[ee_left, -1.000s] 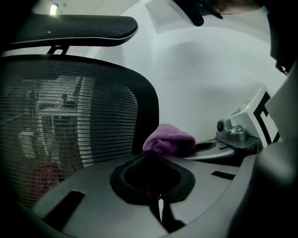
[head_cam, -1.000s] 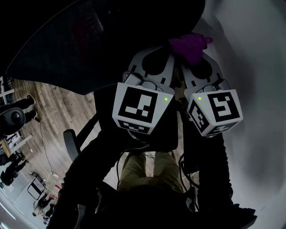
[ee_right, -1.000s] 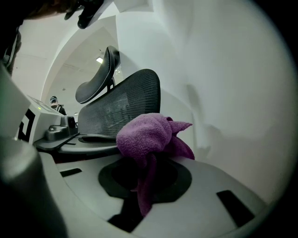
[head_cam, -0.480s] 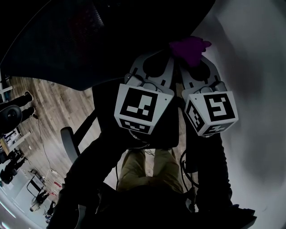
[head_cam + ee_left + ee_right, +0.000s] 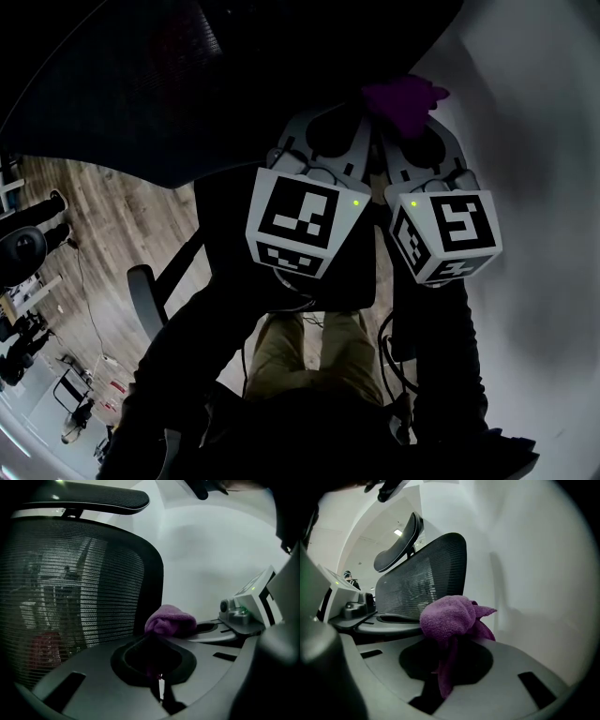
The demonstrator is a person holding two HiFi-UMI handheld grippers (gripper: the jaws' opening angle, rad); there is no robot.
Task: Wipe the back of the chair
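The chair back (image 5: 141, 84) is black mesh and fills the upper left of the head view. In the left gripper view the mesh (image 5: 79, 588) stands close on the left, under a headrest (image 5: 89, 498). My right gripper (image 5: 401, 120) is shut on a bunched purple cloth (image 5: 403, 99), which sticks out past the jaw tips beside the chair's right edge. In the right gripper view the cloth (image 5: 450, 616) sits at the right gripper (image 5: 451, 641), one end hanging down between the jaws. My left gripper (image 5: 352, 114) is right beside it, jaws together with nothing held, the same cloth (image 5: 169, 620) just past the left gripper (image 5: 157, 638).
A white wall (image 5: 534, 141) runs along the right side. Below left lies wooden floor (image 5: 103, 234) with another dark chair (image 5: 23, 248) and distant people. The person's legs (image 5: 300, 352) and an armrest (image 5: 145, 295) are under the grippers.
Both grippers have shifted very slightly; the cloth stays held at the chair's right edge. The dark chair back reaches a little further right in the head view.
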